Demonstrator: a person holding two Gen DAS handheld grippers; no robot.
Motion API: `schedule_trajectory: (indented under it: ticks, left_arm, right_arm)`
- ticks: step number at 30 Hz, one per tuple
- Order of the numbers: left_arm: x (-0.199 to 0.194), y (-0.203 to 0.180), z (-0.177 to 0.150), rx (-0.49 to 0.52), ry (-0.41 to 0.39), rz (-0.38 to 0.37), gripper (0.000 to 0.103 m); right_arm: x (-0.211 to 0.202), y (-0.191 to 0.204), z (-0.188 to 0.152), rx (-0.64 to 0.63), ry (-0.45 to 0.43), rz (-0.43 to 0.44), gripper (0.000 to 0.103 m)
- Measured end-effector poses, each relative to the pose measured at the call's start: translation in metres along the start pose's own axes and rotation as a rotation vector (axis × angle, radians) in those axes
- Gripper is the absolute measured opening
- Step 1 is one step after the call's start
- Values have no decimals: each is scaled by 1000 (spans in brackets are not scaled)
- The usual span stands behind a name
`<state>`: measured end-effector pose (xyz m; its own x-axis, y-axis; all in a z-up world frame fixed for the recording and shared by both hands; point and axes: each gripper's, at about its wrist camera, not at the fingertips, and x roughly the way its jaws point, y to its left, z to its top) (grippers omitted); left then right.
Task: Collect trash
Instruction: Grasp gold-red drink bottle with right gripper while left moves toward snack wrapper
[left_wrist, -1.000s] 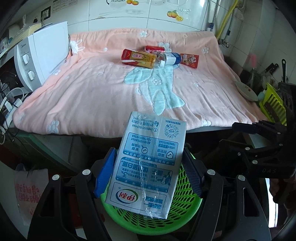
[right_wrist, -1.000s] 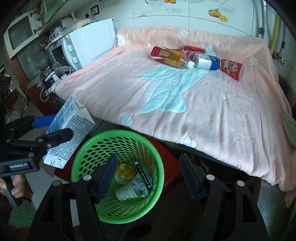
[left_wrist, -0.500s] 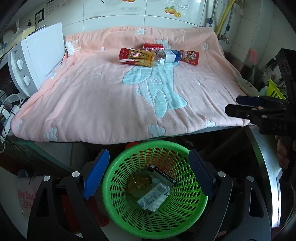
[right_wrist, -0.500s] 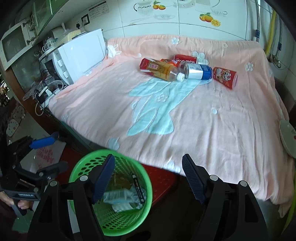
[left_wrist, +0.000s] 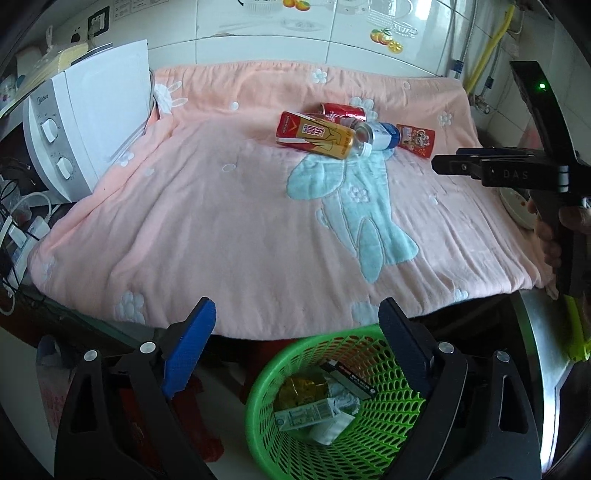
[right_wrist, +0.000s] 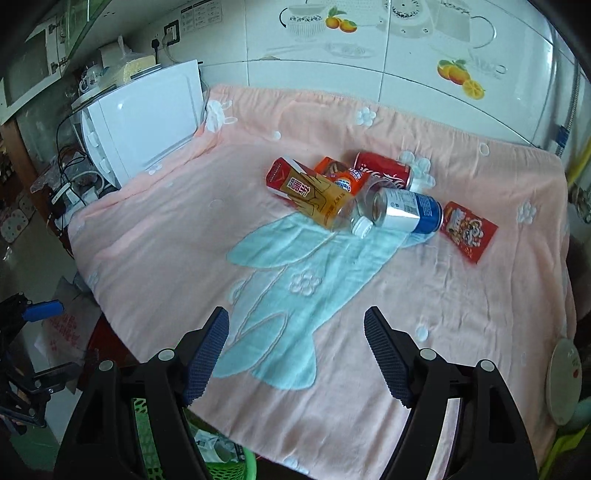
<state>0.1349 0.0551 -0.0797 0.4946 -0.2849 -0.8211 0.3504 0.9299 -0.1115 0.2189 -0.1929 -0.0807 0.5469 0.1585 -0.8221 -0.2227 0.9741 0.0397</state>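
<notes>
A green mesh basket (left_wrist: 391, 435) sits on the floor below the table edge, with a milk carton (left_wrist: 306, 419) and other trash inside. It shows partly in the right wrist view (right_wrist: 147, 443). On the pink blanket (left_wrist: 240, 221) lie a tea bottle (right_wrist: 314, 197), a red cola can (right_wrist: 384, 173), a blue-and-silver can (right_wrist: 406, 210), a red packet (right_wrist: 467, 230) and an orange packet (right_wrist: 340, 175). My left gripper (left_wrist: 295, 336) is open and empty above the basket. My right gripper (right_wrist: 295, 343) is open and empty over the blanket's front part.
A white microwave (left_wrist: 85, 122) stands at the table's left, with cables (left_wrist: 18, 221) beside it. A white dish (right_wrist: 563, 380) lies at the right edge. A tiled wall (right_wrist: 369, 55) is behind the table. The right gripper also shows in the left wrist view (left_wrist: 443, 164).
The left gripper let the milk carton fall into the basket and now stands open and empty. Both grippers rose and moved forward toward the table; the right one is now over the blanket.
</notes>
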Motion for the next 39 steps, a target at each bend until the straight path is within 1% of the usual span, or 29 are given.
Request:
schedule_trajectory:
  ticks: [2, 8, 11, 14, 16, 26, 31, 35, 39]
  left_arm:
    - [4, 7, 7, -4, -1, 1, 89]
    - [20, 23, 25, -4, 8, 12, 89]
    - [26, 29, 31, -8, 13, 14, 89]
    - [32, 37, 35, -16, 17, 18, 89]
    - [38, 43, 36, -24, 26, 18, 89]
    - [62, 71, 43, -59, 58, 34, 89]
    - [73, 81, 46, -69, 73, 37, 89]
    - [78, 87, 48, -74, 75, 38, 89]
    - [83, 91, 50, -76, 79, 42, 89]
  right_arm:
    - [14, -2, 17, -32, 0, -14, 73]
    - [54, -3, 57, -117, 17, -22, 73]
    - [75, -3, 74, -156, 26, -25, 75]
    - [98, -1, 88, -194, 44, -26, 75]
    - [115, 2, 95, -239, 56, -51, 75]
    - [181, 7, 121, -371, 141, -111, 75]
    - [206, 6, 128, -406, 182, -131, 75]
    - [221, 5, 128, -439, 190, -166, 80]
    - [233, 2, 131, -433, 206, -162, 80]
